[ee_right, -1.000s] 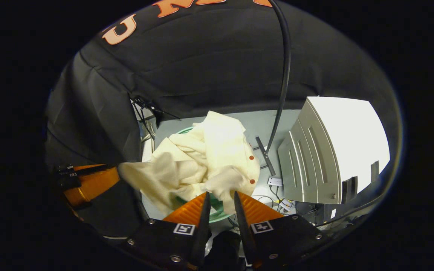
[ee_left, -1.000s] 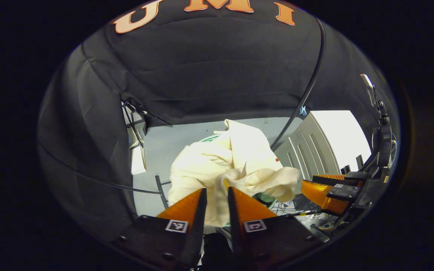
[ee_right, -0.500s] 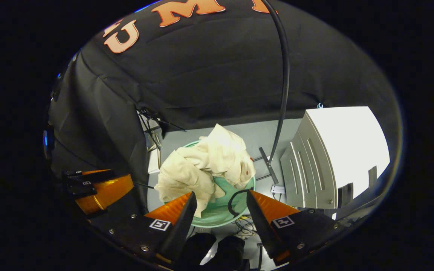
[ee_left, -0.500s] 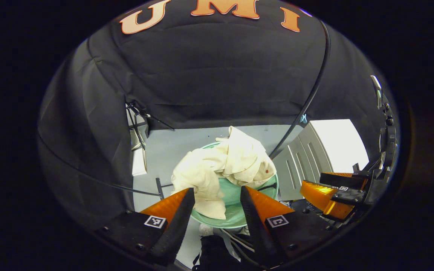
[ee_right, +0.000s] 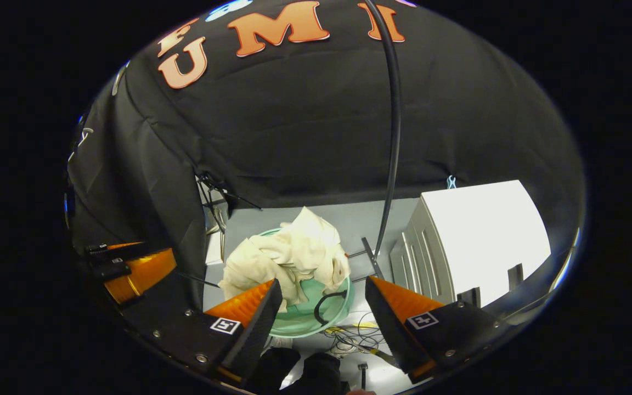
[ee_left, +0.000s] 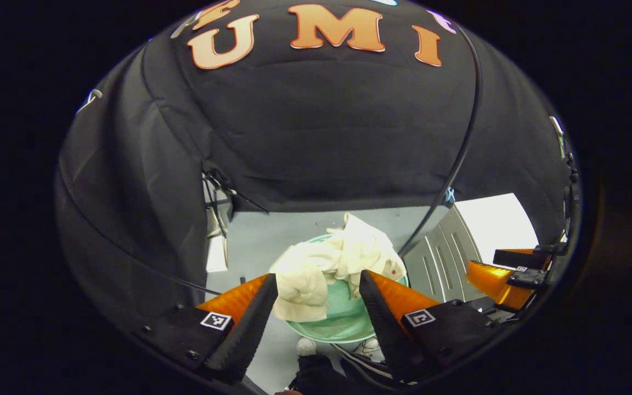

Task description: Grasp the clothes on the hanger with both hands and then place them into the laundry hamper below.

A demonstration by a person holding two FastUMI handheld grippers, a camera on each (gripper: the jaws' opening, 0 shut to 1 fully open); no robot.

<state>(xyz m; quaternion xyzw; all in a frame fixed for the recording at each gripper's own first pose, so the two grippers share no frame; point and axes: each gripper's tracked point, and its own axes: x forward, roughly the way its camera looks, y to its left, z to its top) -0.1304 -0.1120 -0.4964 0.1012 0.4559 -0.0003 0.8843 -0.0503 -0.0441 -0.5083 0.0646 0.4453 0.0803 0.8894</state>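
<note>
Now clear of both wide-spread grippers' fingers (ee_left: 264, 296), cream garment (ee_left: 338, 263) heaped in green hamper (ee_left: 343, 326).

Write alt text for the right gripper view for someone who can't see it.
A cream garment lies heaped in a green laundry hamper on the floor, draping over its rim. The right gripper hangs open above it, with a white cabinet to one side.

One garment (ee_left: 338, 263), one hamper (ee_left: 343, 323), two grippers
</note>
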